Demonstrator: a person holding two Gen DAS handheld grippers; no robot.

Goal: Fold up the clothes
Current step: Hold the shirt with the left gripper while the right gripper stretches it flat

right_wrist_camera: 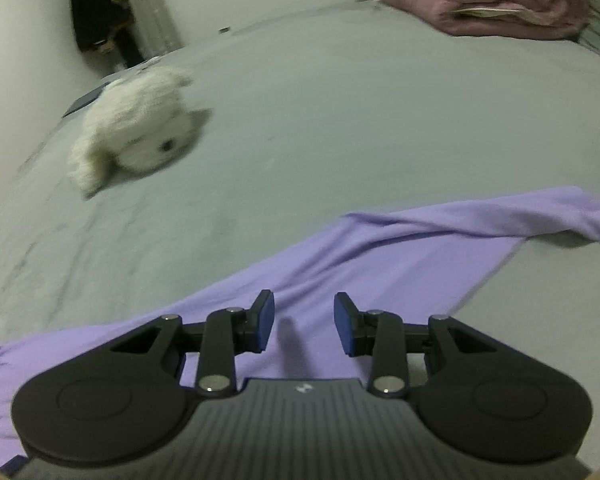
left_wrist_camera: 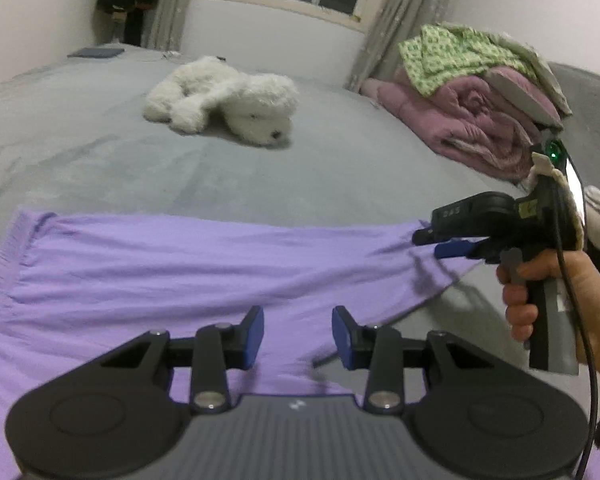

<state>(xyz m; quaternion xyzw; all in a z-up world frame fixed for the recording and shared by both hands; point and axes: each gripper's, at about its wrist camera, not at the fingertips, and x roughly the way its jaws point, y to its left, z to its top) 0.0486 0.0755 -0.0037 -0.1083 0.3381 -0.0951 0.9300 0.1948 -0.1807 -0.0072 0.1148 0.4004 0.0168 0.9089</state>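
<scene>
We count two grippers point(left_wrist_camera: 298, 336) point(right_wrist_camera: 304, 328), one purple garment point(left_wrist_camera: 180, 264) under them, one plush dog point(left_wrist_camera: 228, 100) ahead, one quilt pile point(left_wrist_camera: 472, 120) right.

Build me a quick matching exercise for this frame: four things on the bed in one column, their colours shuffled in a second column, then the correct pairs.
Column 1
1. garment
2. plush toy
3. quilt
4. patterned cloth

Column 2
A. white
B. green
C. lilac
D. dusty pink

Pairs: 1-C, 2-A, 3-D, 4-B

The garment lies spread on the grey bed; the patterned cloth sits on top of the quilt.
</scene>
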